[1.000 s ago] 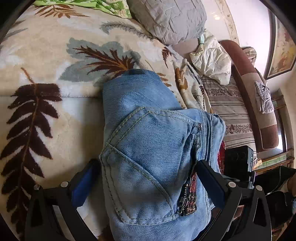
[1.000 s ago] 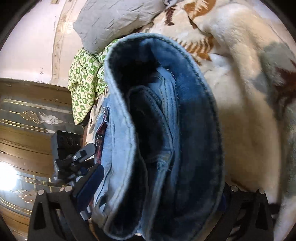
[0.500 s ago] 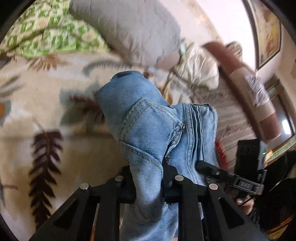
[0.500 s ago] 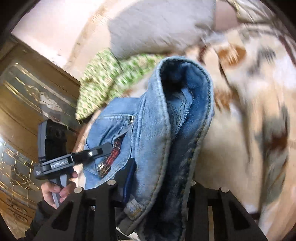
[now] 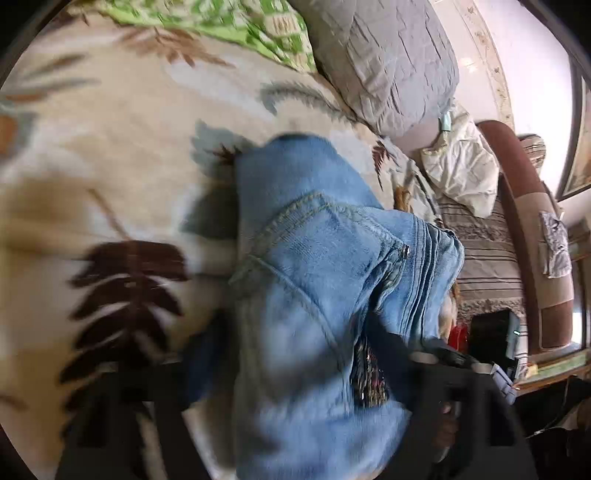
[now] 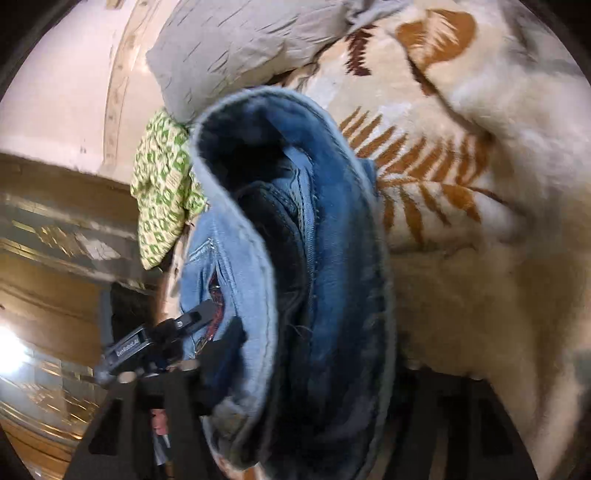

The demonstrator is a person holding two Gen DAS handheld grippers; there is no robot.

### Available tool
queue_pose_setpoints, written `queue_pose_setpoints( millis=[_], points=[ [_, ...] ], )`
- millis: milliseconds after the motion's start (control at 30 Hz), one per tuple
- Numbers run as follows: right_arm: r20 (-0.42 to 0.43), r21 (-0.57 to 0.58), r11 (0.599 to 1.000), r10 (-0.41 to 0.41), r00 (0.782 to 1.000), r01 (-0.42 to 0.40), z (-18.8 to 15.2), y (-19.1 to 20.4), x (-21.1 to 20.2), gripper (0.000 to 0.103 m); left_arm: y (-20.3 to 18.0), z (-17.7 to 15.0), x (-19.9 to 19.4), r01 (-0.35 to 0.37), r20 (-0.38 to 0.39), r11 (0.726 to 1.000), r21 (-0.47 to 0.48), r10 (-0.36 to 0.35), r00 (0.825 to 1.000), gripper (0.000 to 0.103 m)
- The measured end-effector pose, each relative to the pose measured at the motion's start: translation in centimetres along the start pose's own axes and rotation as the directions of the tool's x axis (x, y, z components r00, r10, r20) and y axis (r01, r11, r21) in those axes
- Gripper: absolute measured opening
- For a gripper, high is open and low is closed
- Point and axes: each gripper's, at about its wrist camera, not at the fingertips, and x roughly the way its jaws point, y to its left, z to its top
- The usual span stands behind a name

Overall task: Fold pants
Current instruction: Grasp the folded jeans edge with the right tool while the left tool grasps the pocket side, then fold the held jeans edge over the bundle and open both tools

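The folded blue jeans lie as a thick bundle on the leaf-patterned blanket, back pocket facing up. My left gripper straddles the bundle's near end. Its jaws are opening, and the denim lies between the blurred fingers with no pinch. In the right wrist view the jeans show their folded edge and dark inner layers. My right gripper straddles that end, its jaws opening too, with denim between them. Each view catches the other gripper beside the jeans.
A grey pillow and a green patterned cloth lie at the far end of the bed. A white cloth and a brown striped sofa stand to the right. A wooden cabinet fills the left of the right wrist view.
A second ago both grippers stood wide around the jeans, then both pinched the denim and lifted it. Now both have spread wide again and the bundle sits back on the blanket.
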Motion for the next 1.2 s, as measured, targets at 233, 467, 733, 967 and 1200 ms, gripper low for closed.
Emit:
queue_pose_setpoints(
  millis=[233, 467, 733, 967, 1200],
  points=[
    [0.171, -0.403, 0.906, -0.063, 0.983, 0.128, -4.6, 4.3, -8.3, 0.096, -1.8, 2.1, -5.5, -0.046, 0.113, 0.997, 0.057, 0.04, 0.993, 0.102],
    [0.216, -0.574, 0.801, -0.054, 0.975, 0.171, -9.5, 7.1, -7.0, 0.087, -4.2, 5.4, -2.1, -0.179, 0.026, 0.977, 0.114, 0.177, 0.984, 0.102],
    [0.208, -0.448, 0.891, 0.017, 0.978, 0.08, -7.1, 6.6, -4.1, 0.061, -5.5, 7.7, 2.3, -0.275, -0.053, 0.95, 0.145, 0.285, 0.957, 0.102],
    [0.179, -0.551, 0.819, -0.072, 0.981, 0.161, -7.8, 7.9, -2.4, 0.014, -6.5, 8.3, 4.6, -0.399, -0.105, 0.883, 0.247, 0.434, 0.895, 0.039],
    [0.193, -0.508, 0.846, -0.07, 0.979, 0.161, -8.8, 3.8, -3.6, 0.009, -5.7, 8.7, 5.6, -0.414, -0.133, 0.878, 0.24, 0.452, 0.882, 0.039]
  ],
)
